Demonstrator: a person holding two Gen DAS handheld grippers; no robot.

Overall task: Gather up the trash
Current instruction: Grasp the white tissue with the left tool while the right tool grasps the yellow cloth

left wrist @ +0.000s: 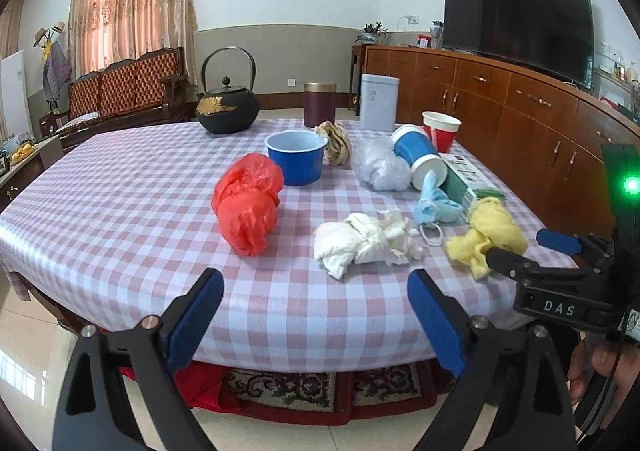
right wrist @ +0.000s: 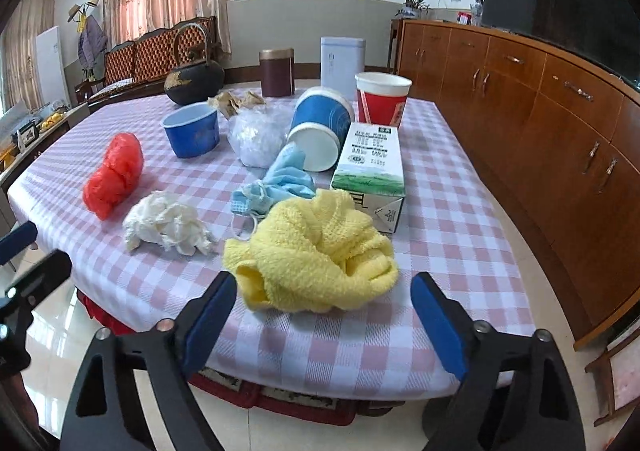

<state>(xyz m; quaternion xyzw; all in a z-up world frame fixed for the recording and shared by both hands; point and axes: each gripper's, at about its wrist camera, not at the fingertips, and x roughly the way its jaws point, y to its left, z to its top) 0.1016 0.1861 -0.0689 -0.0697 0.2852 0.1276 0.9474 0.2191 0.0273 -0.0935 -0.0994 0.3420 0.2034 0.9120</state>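
The crumpled yellow cloth (right wrist: 316, 251) lies near the table's front edge, just ahead of the right gripper (right wrist: 324, 325), whose jaws gape with nothing between them. The left gripper (left wrist: 316, 319) is likewise spread and empty, short of the white tissue wad (left wrist: 364, 241). A shallow pinch could drag the cloth off the checked tablecloth (right wrist: 448, 211), or nudge the milk carton (right wrist: 370, 159) touching it behind.

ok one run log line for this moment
phase: approach | left gripper: open, empty, facing white tissue wad | right gripper: open, empty, facing yellow cloth | collected: nothing yet
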